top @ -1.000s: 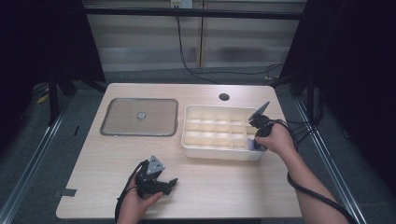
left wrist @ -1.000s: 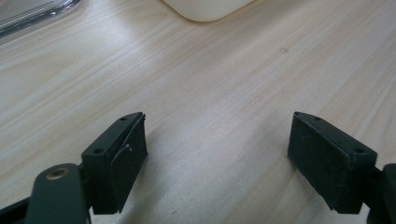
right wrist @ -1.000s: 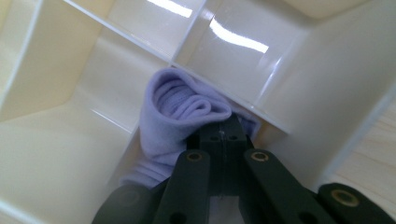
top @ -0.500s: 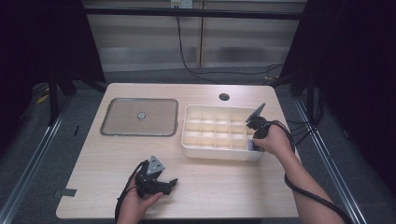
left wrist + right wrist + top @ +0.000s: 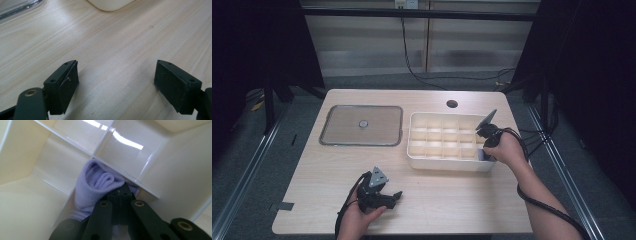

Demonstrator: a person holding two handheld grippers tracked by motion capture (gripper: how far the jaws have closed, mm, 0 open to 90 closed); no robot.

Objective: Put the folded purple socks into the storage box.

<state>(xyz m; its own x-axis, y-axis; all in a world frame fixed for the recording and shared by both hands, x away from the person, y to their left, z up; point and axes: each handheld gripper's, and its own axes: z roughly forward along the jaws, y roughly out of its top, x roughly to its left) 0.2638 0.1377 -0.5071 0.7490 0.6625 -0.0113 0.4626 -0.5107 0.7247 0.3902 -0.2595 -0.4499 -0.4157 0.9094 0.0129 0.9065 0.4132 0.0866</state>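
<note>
Lilac cloth, a rolled sock (image 5: 96, 183), sits tucked in a compartment of the cream divided box (image 5: 432, 131), at the near right corner of that box as the high view shows it. The right gripper (image 5: 121, 195) reaches down into that same compartment; its jaws are brought fully together, and the sock presses against them, but whether any fabric is pinched between the pads I cannot tell. In the high view the right gripper (image 5: 486, 145) and the hand holding it lie at the box's right end, with the cable trailing back along the forearm. The left gripper (image 5: 396, 196) lies low over the wooden table (image 5: 452, 200), near the front edge and left of centre, well apart from the box. Its jaws stand wide apart with only bare wood between them, holding nothing. A clear lid (image 5: 362, 125) with a small round knob lies flat on the table just left of the box.
</note>
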